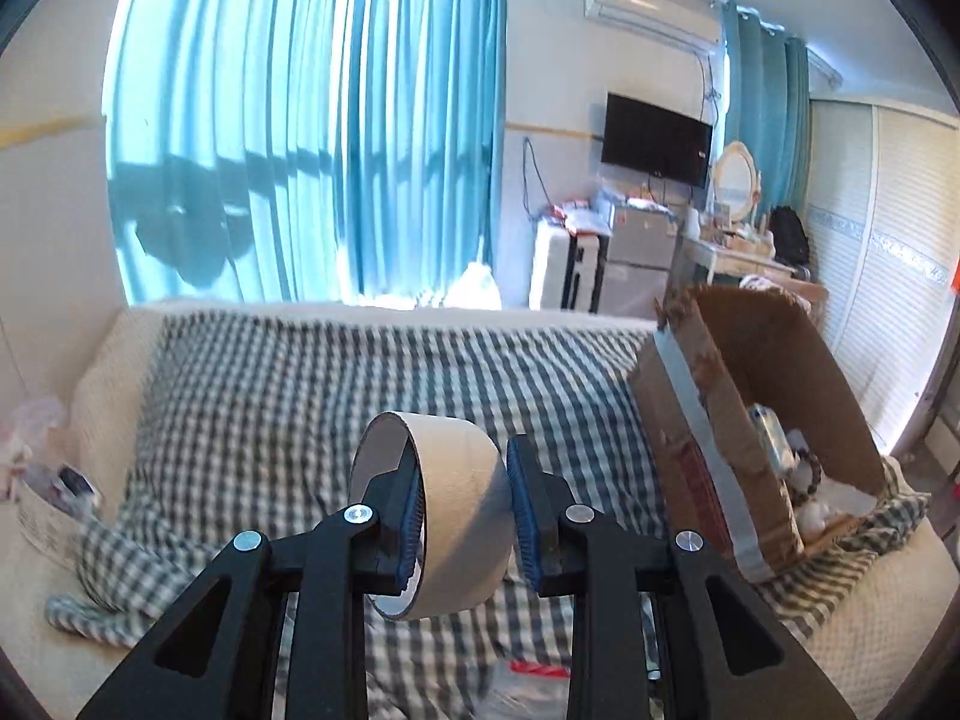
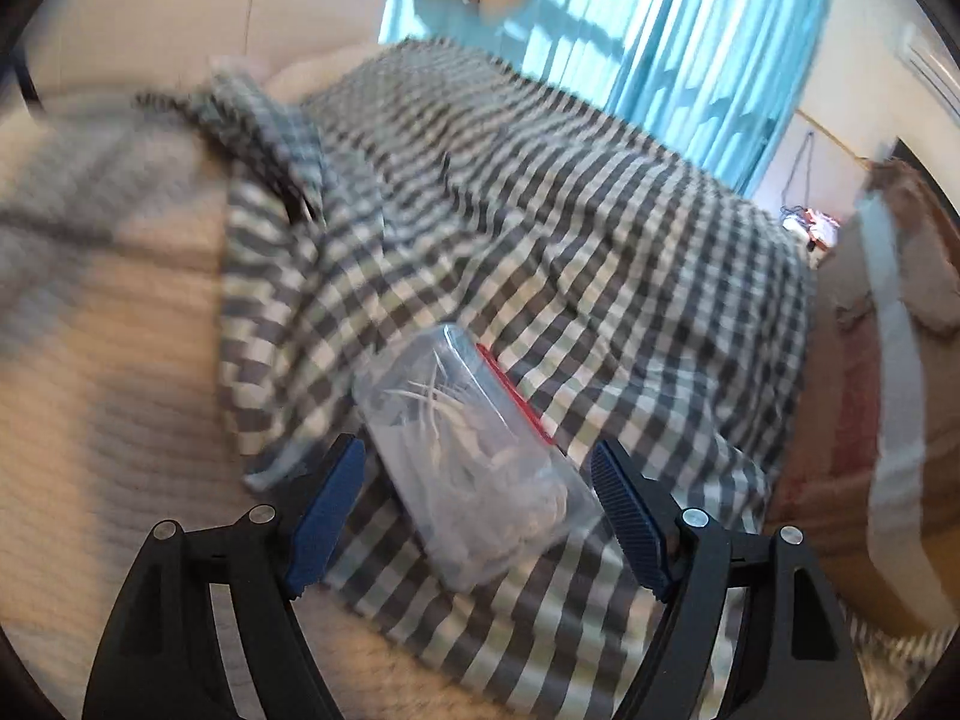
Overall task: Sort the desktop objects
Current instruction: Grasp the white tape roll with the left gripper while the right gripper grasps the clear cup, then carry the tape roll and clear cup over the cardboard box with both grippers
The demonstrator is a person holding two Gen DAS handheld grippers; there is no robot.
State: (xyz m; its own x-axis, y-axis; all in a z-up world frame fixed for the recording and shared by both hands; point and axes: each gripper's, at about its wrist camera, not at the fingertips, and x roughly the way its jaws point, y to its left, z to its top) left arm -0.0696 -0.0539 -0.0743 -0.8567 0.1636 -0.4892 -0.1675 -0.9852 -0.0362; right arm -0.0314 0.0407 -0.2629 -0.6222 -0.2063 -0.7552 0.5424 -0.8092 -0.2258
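A roll of beige tape [image 1: 462,480] hangs above the checked cloth [image 1: 288,396]. My left gripper [image 1: 465,510] is shut on it, one pad inside the ring and the other on the outside of its wall. To the right stands an open cardboard box [image 1: 780,354] with several small items inside. In the right wrist view, a clear zip bag with a red seal [image 2: 474,456] holds white cords and lies on the cloth [image 2: 600,240]. My right gripper [image 2: 480,489] is open wide just above it, with the bag between the fingers and no pad touching it.
The cardboard box [image 2: 852,420], with a grey tape strip, stands at the right edge of the right wrist view. A cream ribbed cover [image 2: 120,372] lies under the cloth. A plastic bag with dark items [image 1: 54,480] sits far left. Blue curtains [image 1: 300,120] hang behind.
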